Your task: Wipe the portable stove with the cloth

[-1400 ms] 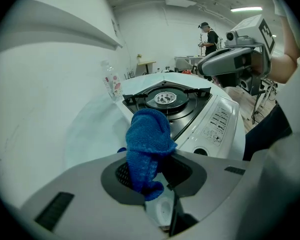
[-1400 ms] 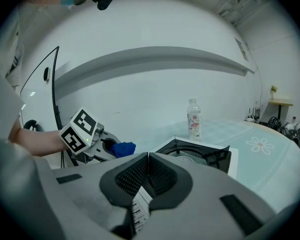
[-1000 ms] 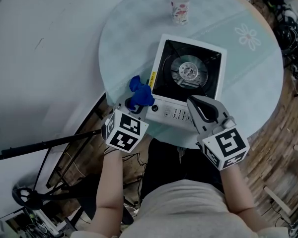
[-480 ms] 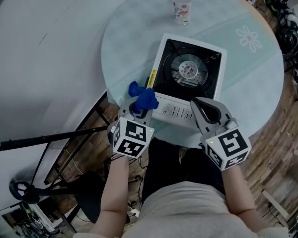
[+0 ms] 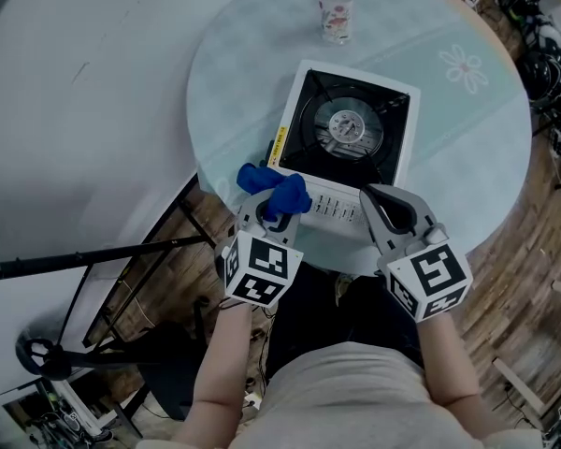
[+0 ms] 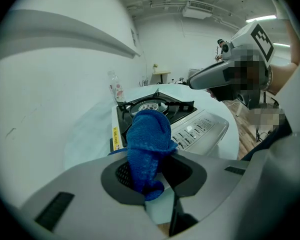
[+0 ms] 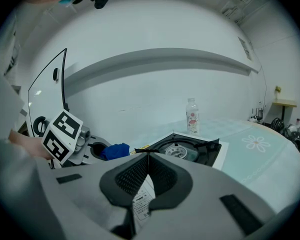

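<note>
My left gripper (image 5: 267, 211) has carried the bunched blue terry cloth (image 5: 279, 191) in from beside the stove. A second ago the cloth hung off the left corner; now it sits at the front-left corner of the white portable gas stove with the black burner well (image 5: 346, 124), at the near end of the control strip. I judge the wiping is only just starting, with the whole top left to do. The jaws are clamped on the cloth, which sticks out past their tips toward the burner.

My right gripper (image 7: 149, 164) has its jaws pressed together with nothing in them, at the stove's front-right edge.

The stove stands on the round pale green table (image 5: 234, 73). Its long axis runs away from me with the far end leaning slightly right, and its control end points at me.
</note>
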### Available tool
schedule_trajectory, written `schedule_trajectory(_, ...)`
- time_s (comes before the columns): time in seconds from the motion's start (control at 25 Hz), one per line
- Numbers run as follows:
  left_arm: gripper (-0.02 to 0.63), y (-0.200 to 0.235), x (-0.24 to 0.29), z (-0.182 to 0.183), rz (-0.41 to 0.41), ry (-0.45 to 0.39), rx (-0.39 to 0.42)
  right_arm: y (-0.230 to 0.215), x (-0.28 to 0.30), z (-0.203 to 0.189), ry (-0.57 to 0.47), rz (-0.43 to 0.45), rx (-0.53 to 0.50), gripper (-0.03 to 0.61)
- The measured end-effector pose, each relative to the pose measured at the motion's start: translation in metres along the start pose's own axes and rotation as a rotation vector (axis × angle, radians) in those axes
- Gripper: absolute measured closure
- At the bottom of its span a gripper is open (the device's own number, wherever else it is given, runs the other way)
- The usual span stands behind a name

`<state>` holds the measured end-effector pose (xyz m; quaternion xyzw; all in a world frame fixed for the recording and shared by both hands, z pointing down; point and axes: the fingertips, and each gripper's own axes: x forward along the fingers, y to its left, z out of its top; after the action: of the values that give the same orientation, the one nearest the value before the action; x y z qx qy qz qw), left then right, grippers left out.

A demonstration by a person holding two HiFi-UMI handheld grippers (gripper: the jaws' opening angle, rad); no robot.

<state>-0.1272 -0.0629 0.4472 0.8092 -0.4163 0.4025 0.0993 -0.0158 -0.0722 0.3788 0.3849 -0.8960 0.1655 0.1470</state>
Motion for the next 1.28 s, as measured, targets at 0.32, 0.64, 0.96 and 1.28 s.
schedule_trajectory(0.32, 0.506, -0.011, -0.002, 0.008, -0.01, -0.01, -0.021, -0.011, -0.011, -0.005, 0.003, -0.021, 0.009, 0.555)
schedule_trajectory(0.64, 0.506, -0.032, 0.001, 0.019, -0.054, -0.017, -0.011, -0.024, -0.022, -0.018, 0.02, -0.043, 0.029, 0.555)
schedule_trajectory(0.96, 0.506, -0.065, 0.007, 0.031, -0.086, -0.024, 0.051, -0.033, -0.037, -0.026, 0.018, -0.061, 0.038, 0.555)
schedule_trajectory(1.28, 0.506, -0.081, 0.008, 0.037, -0.11, -0.029, 0.071, -0.034, -0.046, -0.033, 0.03, -0.069, 0.035, 0.555)
